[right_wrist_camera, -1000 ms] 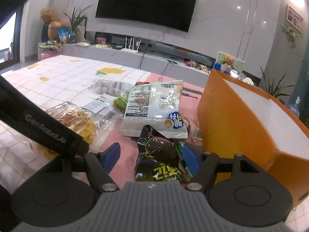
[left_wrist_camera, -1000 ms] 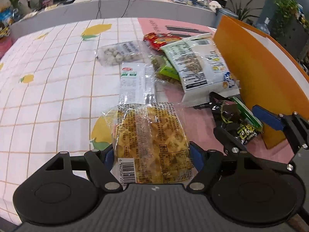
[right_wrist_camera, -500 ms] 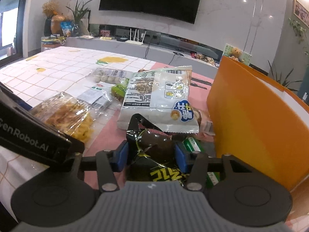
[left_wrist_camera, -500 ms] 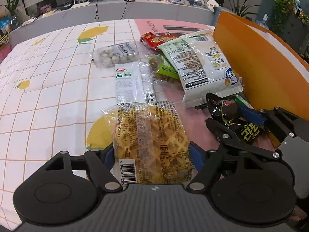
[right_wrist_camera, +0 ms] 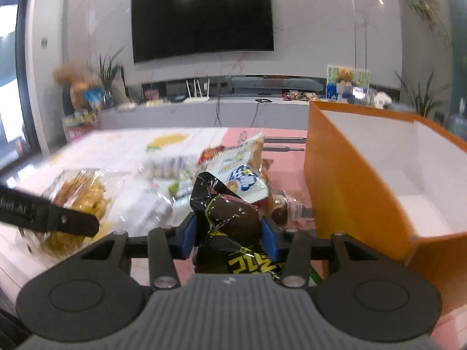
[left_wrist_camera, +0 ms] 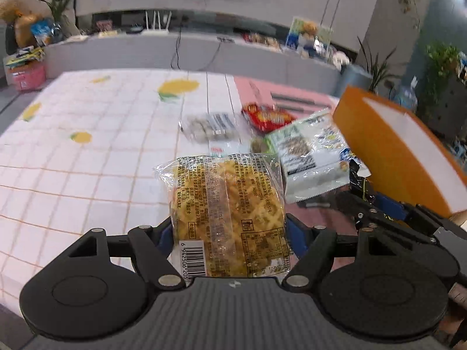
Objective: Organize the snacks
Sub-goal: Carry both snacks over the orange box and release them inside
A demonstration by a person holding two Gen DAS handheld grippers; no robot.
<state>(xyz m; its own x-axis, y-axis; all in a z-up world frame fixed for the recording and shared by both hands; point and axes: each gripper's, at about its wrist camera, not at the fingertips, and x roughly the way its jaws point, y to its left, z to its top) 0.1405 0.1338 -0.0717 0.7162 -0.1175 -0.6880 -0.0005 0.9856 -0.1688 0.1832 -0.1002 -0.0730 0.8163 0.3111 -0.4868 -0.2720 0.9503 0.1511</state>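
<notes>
The right claw (right_wrist_camera: 229, 234) has just clamped on the black snack bag (right_wrist_camera: 233, 224) beside the orange box (right_wrist_camera: 350, 192); the left claw (left_wrist_camera: 229, 233) grips the waffle pack (left_wrist_camera: 227, 204), both lifted off the tabletop (left_wrist_camera: 87, 145), ready for boxing.

The surface (left_wrist_camera: 87, 175) wears a white cloth ruled in thin orange squares and dotted with yellow lemons on green leaves; a plain pink mat (left_wrist_camera: 262, 90) lies at its far side. The waffle packet (left_wrist_camera: 227, 204) is clear film over golden-yellow lattice, printed in black, with a white barcode patch. The dark packet (right_wrist_camera: 233, 224) is glossy black with yellow lettering. The box (right_wrist_camera: 350, 189) is orange outside, white inside. The fingers (right_wrist_camera: 188, 233) carry blue pads on black arms.
</notes>
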